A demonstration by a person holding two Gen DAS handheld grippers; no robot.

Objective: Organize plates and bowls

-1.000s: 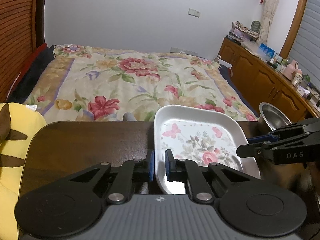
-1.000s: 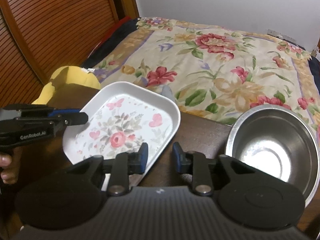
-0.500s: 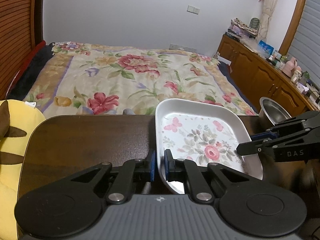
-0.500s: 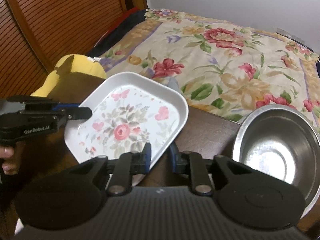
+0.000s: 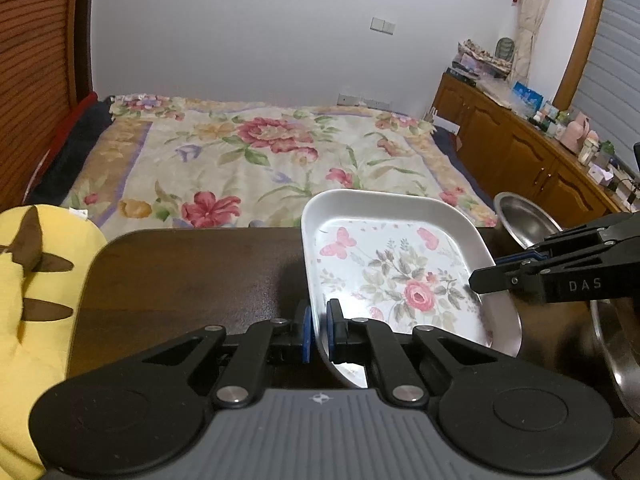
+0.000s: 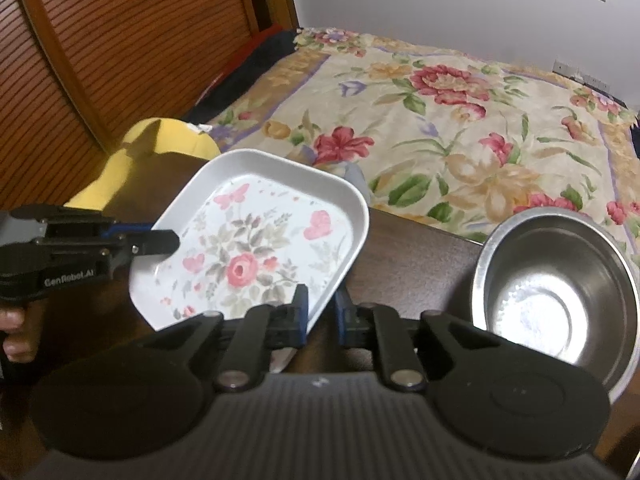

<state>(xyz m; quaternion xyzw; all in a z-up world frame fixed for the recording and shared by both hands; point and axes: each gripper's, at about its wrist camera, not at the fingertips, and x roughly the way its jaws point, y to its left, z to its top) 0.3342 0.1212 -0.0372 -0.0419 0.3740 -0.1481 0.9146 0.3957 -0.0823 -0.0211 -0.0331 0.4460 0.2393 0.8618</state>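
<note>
I have the left hand-held gripper [image 5: 317, 330] clamped on the floral plate [image 5: 394, 276]; the right hand-held gripper [image 6: 321, 314] pinches its opposite rim, steel bowl [image 6: 554, 284] beside.

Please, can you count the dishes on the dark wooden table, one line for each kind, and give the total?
Floral plate: 1
Steel bowl: 1
Total: 2
</note>
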